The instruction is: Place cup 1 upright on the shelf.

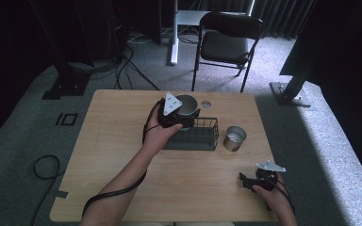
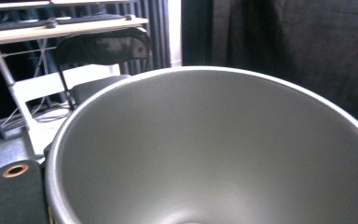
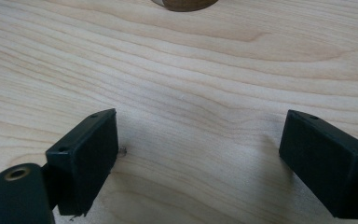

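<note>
My left gripper (image 1: 175, 116) is shut on a grey metal cup (image 1: 187, 104) and holds it by the rim above the left end of a black wire basket (image 1: 202, 135). In the left gripper view the cup's (image 2: 214, 149) hollow inside looms close, with one black finger (image 2: 13, 198) at the lower left. A second metal cup (image 1: 234, 138) stands upright on the table just right of the basket. Near the table's front right corner my right gripper (image 1: 246, 181) is open just above bare wood, its jaws (image 3: 200, 140) wide apart with nothing between them.
The wooden table (image 1: 122, 150) has a round hole (image 1: 206, 103) near its far edge. A black folding chair (image 1: 226, 40) stands on the carpet beyond. Cables trail over the floor at the left. A round object's rim (image 3: 186, 3) shows at the top of the right gripper view.
</note>
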A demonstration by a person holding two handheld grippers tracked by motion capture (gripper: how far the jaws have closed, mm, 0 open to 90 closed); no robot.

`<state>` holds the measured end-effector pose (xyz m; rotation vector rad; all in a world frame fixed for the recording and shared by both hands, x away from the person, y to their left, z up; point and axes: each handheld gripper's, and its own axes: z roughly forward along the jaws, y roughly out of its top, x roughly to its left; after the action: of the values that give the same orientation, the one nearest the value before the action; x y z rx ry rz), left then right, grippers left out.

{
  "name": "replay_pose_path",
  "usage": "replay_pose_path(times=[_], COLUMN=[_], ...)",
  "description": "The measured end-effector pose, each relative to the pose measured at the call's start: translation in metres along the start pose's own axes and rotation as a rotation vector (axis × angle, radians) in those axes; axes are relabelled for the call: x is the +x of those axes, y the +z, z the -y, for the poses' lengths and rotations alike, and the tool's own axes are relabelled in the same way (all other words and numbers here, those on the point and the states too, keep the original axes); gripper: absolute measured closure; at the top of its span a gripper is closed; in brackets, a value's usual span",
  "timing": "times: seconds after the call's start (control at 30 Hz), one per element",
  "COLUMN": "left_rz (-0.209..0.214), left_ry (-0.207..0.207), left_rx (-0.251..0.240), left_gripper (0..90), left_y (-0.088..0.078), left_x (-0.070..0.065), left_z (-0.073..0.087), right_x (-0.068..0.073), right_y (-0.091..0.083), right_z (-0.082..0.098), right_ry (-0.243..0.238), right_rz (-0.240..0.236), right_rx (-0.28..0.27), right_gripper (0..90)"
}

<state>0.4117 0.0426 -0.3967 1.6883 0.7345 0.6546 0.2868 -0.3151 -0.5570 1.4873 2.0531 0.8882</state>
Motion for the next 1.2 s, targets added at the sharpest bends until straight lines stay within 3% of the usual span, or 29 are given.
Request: replay_pose_path(times=[0.6,1.2], left_rz=[-0.106,-0.102], left_ry=[-0.070,-0.105], left_rx=[0.018,0.053], left_gripper=[13.1,13.1], left_y=[0.011,0.021], left_x=[0.031,0.039], left_z=[0.035,0.067], right_x=[0.000,0.000], right_y=[0.000,0.000], right_z=[0.000,0.000], right_ry=[0.001,0.000], right_rz=[-0.001,-0.001], right_rx=[0.000,0.000], right_gripper=[11.3,11.2])
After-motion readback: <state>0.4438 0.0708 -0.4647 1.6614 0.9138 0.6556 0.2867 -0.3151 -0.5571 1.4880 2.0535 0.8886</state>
